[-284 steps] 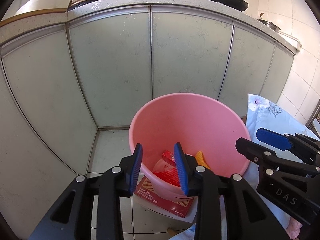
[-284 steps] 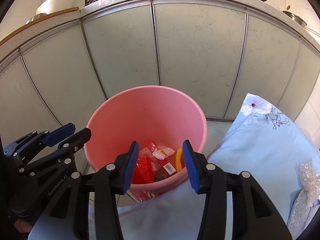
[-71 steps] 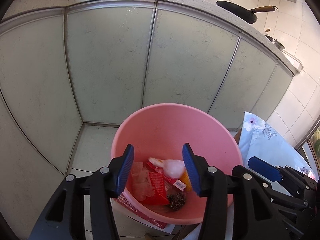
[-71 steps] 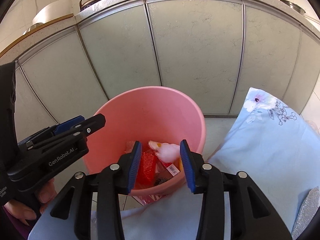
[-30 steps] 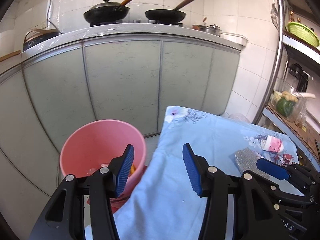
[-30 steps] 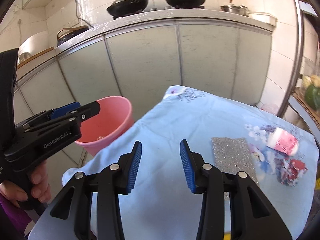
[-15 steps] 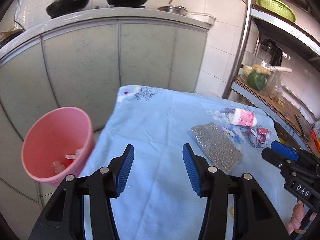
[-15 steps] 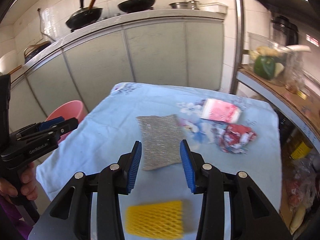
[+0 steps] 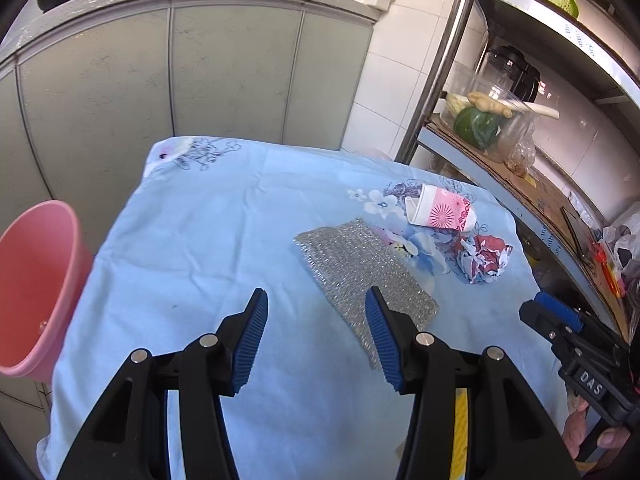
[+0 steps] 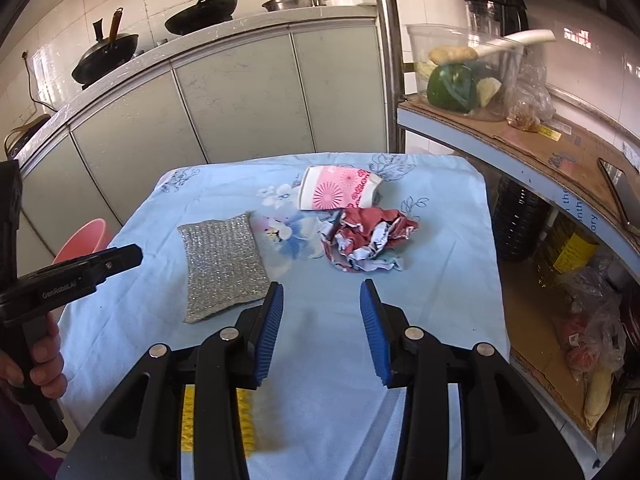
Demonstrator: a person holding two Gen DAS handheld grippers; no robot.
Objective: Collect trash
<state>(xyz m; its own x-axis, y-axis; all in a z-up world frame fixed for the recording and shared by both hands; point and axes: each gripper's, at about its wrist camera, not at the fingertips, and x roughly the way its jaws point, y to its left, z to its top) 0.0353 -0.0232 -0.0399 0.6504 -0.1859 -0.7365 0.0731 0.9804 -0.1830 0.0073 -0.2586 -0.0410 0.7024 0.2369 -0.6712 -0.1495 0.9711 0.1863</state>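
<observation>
On the blue floral cloth [image 9: 192, 248] lie a silver bubble-wrap pouch [image 9: 360, 264], a crushed pink paper cup [image 9: 440, 210] and a crumpled red-and-white wrapper [image 9: 484, 258]. They also show in the right wrist view: the pouch [image 10: 222, 262], the cup [image 10: 340, 194], the wrapper [image 10: 370, 242]. A yellow foam net [image 10: 188, 416] lies under my right gripper. My left gripper [image 9: 316, 334] is open and empty above the pouch's near end. My right gripper [image 10: 322, 330] is open and empty, short of the wrapper. The pink bucket [image 9: 30, 288] stands left of the table.
Grey kitchen cabinets [image 9: 224, 76] with pans on top stand behind the table. A metal shelf rack [image 10: 520, 136] with vegetables, a cardboard sheet and bags runs along the right side. The bucket's rim [image 10: 84, 238] shows past the table's left edge.
Both grippers have swung from over the pink bucket to over the table, and in the last half second moved closer to the pouch, cup and wrapper. Both stay open and empty.
</observation>
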